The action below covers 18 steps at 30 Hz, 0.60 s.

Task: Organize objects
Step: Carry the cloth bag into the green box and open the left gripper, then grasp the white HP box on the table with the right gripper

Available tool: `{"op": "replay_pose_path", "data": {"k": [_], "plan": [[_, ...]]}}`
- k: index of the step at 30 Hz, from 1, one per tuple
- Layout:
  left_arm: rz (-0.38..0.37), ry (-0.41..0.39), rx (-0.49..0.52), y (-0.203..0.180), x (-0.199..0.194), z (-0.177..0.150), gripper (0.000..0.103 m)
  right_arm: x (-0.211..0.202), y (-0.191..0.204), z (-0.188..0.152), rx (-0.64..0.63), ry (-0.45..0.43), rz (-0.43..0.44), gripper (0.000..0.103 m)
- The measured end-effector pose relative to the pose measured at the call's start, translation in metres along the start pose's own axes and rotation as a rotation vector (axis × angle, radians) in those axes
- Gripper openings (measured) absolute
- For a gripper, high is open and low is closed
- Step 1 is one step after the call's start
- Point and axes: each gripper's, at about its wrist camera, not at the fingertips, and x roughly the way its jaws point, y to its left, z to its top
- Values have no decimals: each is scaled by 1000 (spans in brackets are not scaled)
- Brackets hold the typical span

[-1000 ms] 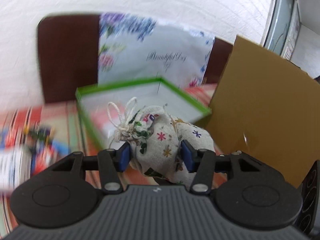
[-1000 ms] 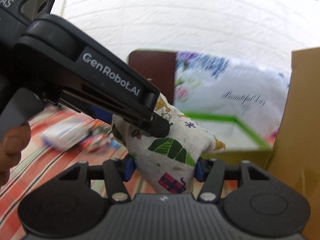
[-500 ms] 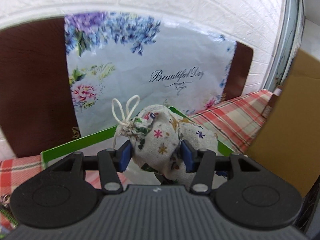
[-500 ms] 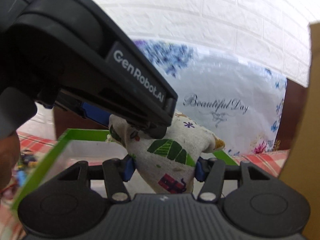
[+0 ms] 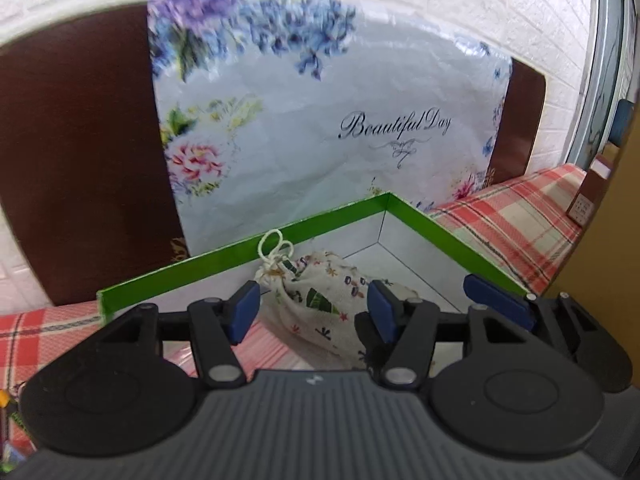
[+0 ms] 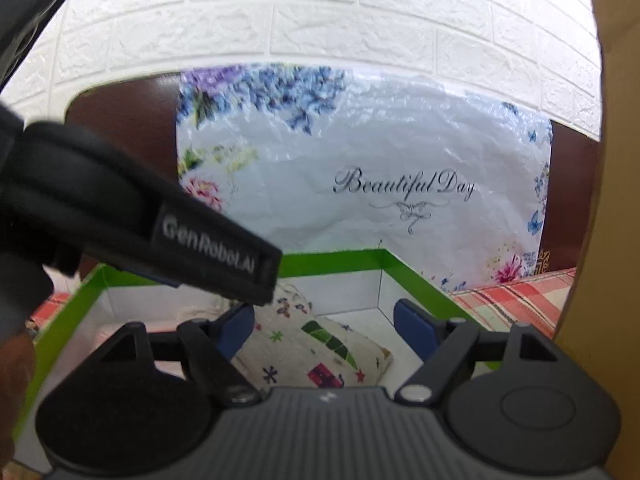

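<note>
A cream cloth drawstring pouch (image 5: 320,300) printed with leaves and stars lies on the white floor of the green-rimmed box (image 5: 440,232), its tied neck against the far wall. My left gripper (image 5: 313,312) hovers over it with jaws opening, and the blue pads stand clear of the cloth. In the right wrist view the pouch (image 6: 320,344) lies below my right gripper (image 6: 326,330), whose jaws are also opening wide with no pad pressing on it. A black left-gripper finger (image 6: 220,256) crosses from the left above the box (image 6: 340,260).
A floral plastic bag (image 5: 320,128) reading "Beautiful Day" leans on a dark brown board (image 5: 80,160) behind the box. A cardboard panel (image 6: 600,200) stands close on the right. Red plaid cloth (image 5: 520,216) covers the surface, and a white brick wall is behind.
Both grippers carried the pouch over the green box, then both sets of jaws spread and let it go. The pouch dropped onto the box floor.
</note>
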Motion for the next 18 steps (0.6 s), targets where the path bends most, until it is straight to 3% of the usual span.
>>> {"op": "replay_pose_path", "data": {"k": [11,18], "plan": [[92,-23,25,-9,-83,-31,67,-85,15,-6,35,-50,35,86],[186,26,3,-2,-115,-64,67,-129,21,-22,43,0,81,86]]}}
